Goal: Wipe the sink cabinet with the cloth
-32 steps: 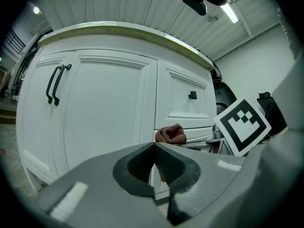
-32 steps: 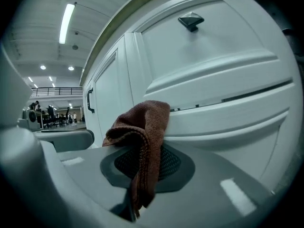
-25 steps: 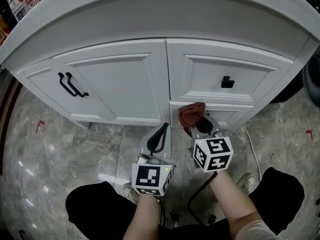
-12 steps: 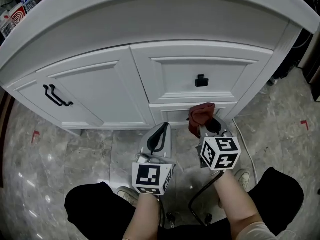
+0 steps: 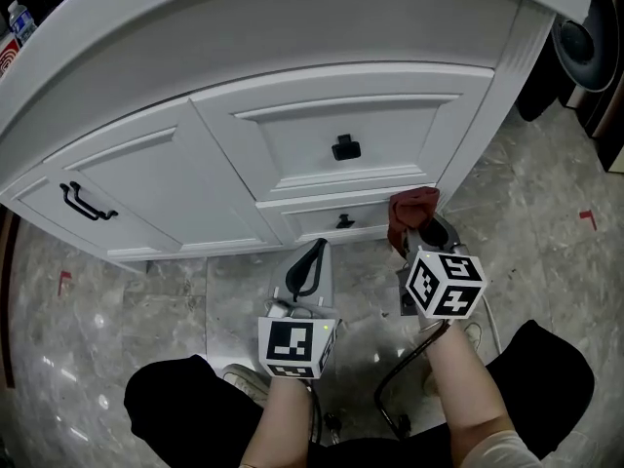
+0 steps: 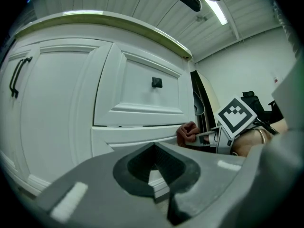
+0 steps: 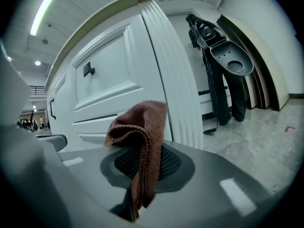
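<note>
The white sink cabinet (image 5: 322, 96) fills the upper part of the head view. A reddish-brown cloth (image 5: 411, 213) is pressed against the cabinet's right corner post, at the right end of the low drawer. My right gripper (image 5: 425, 234) is shut on the cloth (image 7: 140, 141), which is folded over the jaws and hangs between them. My left gripper (image 5: 310, 266) hovers above the floor in front of the cabinet, shut and holding nothing. In the left gripper view the cloth (image 6: 186, 133) shows to the right against the drawer's edge.
The upper drawer has a black knob (image 5: 345, 148), the low drawer a smaller one (image 5: 344, 221), and the left door black handles (image 5: 86, 203). The floor is grey marble with red tape marks (image 5: 587, 218). A dark round object (image 5: 585, 47) stands right of the cabinet. A cable (image 5: 390, 398) lies by my feet.
The right gripper has carried the cloth to the right along the low drawer front, from near the cabinet's middle to its right corner. The left gripper has stayed put.
</note>
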`<state>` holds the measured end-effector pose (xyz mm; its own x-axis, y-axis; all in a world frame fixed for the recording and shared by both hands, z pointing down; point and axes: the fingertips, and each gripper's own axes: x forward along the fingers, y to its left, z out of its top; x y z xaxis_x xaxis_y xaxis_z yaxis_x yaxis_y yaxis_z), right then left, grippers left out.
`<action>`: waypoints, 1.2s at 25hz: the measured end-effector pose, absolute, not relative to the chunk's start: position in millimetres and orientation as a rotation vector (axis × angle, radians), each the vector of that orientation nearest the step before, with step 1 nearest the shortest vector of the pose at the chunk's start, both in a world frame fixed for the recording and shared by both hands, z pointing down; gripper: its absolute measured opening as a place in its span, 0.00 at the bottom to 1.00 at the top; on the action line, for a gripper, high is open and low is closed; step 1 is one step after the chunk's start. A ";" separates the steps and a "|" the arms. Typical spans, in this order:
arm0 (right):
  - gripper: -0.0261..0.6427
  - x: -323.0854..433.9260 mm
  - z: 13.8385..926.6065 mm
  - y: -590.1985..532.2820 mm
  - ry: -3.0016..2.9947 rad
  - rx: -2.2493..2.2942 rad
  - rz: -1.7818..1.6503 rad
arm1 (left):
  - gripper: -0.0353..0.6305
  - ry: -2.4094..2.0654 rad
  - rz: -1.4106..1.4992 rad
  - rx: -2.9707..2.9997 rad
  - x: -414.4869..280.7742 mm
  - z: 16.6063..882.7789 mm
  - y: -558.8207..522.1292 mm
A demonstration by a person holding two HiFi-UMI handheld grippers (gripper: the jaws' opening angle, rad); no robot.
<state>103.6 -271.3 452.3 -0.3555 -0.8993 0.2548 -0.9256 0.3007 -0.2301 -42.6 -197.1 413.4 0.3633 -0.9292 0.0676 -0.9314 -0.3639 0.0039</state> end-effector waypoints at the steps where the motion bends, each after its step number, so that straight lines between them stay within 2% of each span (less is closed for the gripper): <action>1: 0.16 108.0 451.2 -271.1 -2.463 1.754 0.517 | 0.05 -1.743 0.082 2.559 -40.4 414.5 -197.3; 7: 0.16 119.6 440.9 -264.9 -2.435 1.851 0.493 | 0.05 -1.702 0.106 2.565 -33.8 422.8 -191.4; 21: 0.16 -87.5 480.8 -229.0 -2.684 1.295 0.457 | 0.05 -1.913 0.025 2.315 -153.8 434.4 -174.6; 30: 0.16 -132.3 510.7 -238.0 -2.668 1.263 0.513 | 0.05 -1.909 0.101 2.308 -175.3 452.3 -164.0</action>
<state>-132.3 -238.0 510.7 -0.6359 -0.7218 0.2732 -0.7717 0.5880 -0.2423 -175.3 -164.0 452.3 0.1905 -0.9712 0.1434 -0.9809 -0.1822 0.0685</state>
